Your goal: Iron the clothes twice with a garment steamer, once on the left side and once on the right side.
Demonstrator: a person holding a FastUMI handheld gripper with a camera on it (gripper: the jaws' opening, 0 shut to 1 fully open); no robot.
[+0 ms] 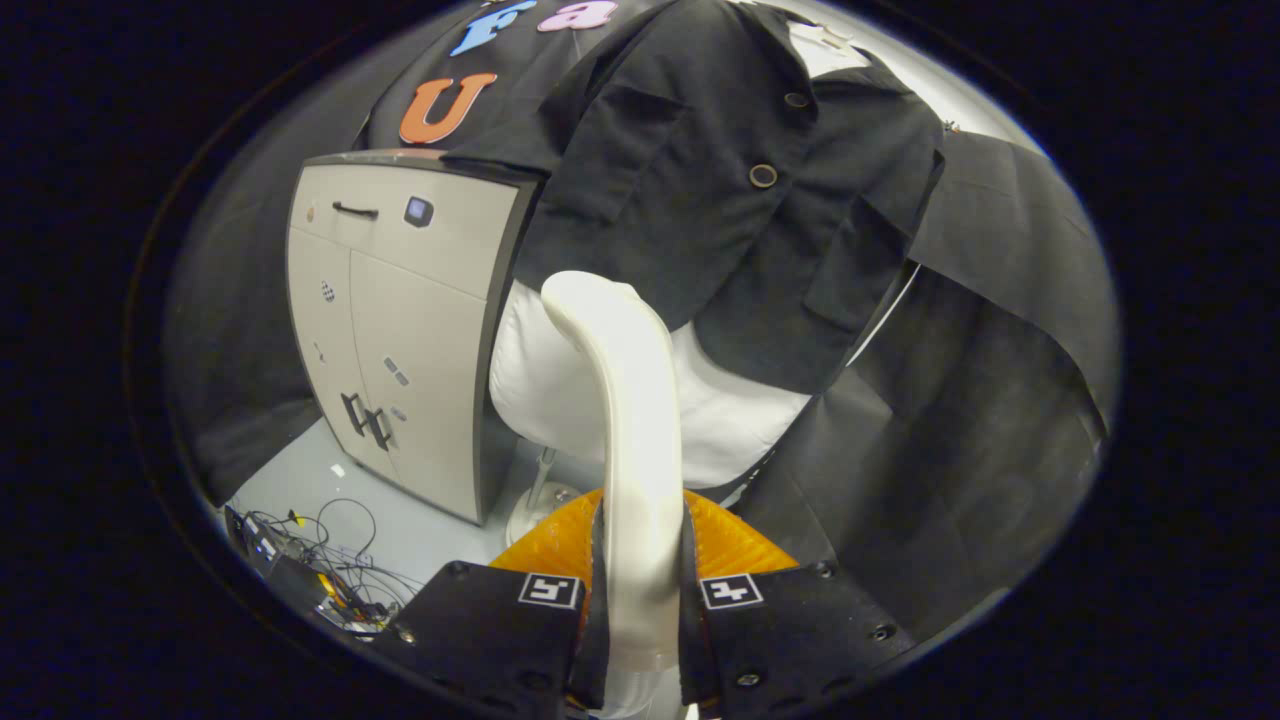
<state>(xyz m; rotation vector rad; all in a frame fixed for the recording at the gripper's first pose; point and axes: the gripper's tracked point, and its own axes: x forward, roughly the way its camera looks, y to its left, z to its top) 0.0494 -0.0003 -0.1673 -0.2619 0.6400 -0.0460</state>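
A white garment steamer (630,420) rises between my fingers, and my gripper (640,590) is shut on its handle. Its curved head (590,300) reaches the lower hem of a black jacket (720,190). The jacket hangs on a white mannequin torso (720,410) just beyond the fingers, and two round buttons (763,176) show down its front. The steamer head sits at the jacket's left half, by the left pocket flap. Whether the head touches the cloth I cannot tell.
A beige cabinet (410,320) with dark handles stands left of the mannequin. Cables and small devices (310,570) lie on the pale floor below it. An orange ribbed part (730,545) sits right behind the fingers. Black cloth (950,440) hangs to the right.
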